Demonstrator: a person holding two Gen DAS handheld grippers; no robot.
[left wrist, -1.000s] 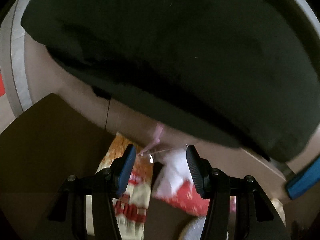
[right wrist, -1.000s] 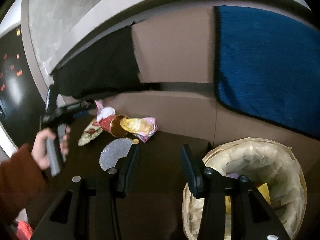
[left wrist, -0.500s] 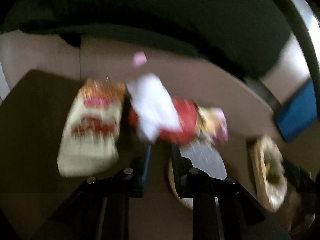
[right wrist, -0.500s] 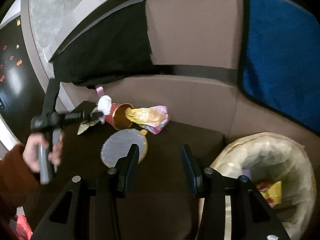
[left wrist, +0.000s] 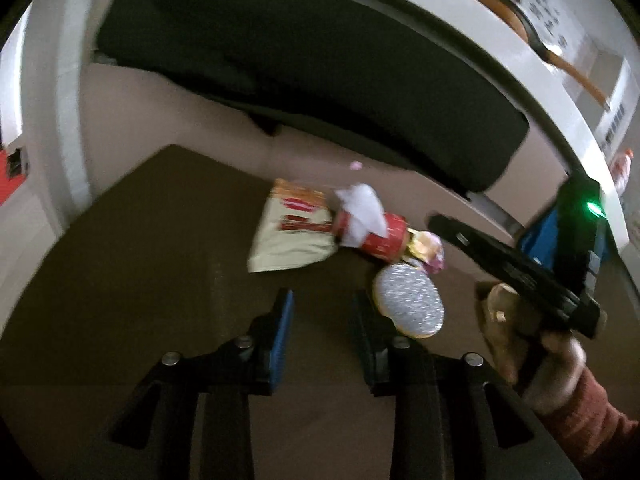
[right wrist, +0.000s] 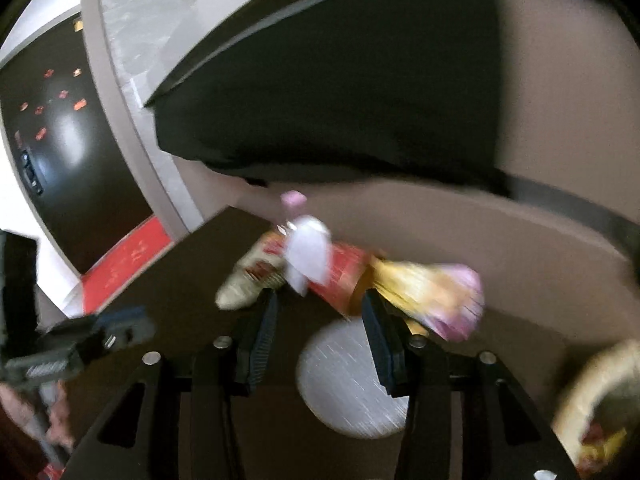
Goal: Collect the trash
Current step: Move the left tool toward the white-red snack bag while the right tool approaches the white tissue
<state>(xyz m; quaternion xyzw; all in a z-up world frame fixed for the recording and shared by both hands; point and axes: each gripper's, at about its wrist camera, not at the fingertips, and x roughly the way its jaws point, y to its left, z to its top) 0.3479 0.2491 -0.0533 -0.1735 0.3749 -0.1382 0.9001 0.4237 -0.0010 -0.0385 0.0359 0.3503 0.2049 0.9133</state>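
Observation:
Trash lies in a small pile on the dark brown table (left wrist: 132,264): a cream and red snack bag (left wrist: 288,236), a red paper cup (left wrist: 380,236) on its side with white tissue (left wrist: 360,208) on it, a yellow and pink wrapper (left wrist: 428,246) at its mouth, and a round silver lid (left wrist: 410,306). My left gripper (left wrist: 320,308) is open and empty, a little short of the pile. My right gripper (right wrist: 318,316) is open and empty, just above the silver lid (right wrist: 352,384), close to the cup (right wrist: 340,276) and wrapper (right wrist: 432,292).
A lined trash basket (right wrist: 600,412) sits at the right edge of the right wrist view. A brown sofa back (left wrist: 168,108) with a black cloth (left wrist: 304,68) runs behind the table. The right hand and gripper body (left wrist: 532,280) show in the left wrist view.
My left gripper has pulled back from the pile and opened wider. My right gripper has swung left and forward, from beside the basket to just over the silver lid.

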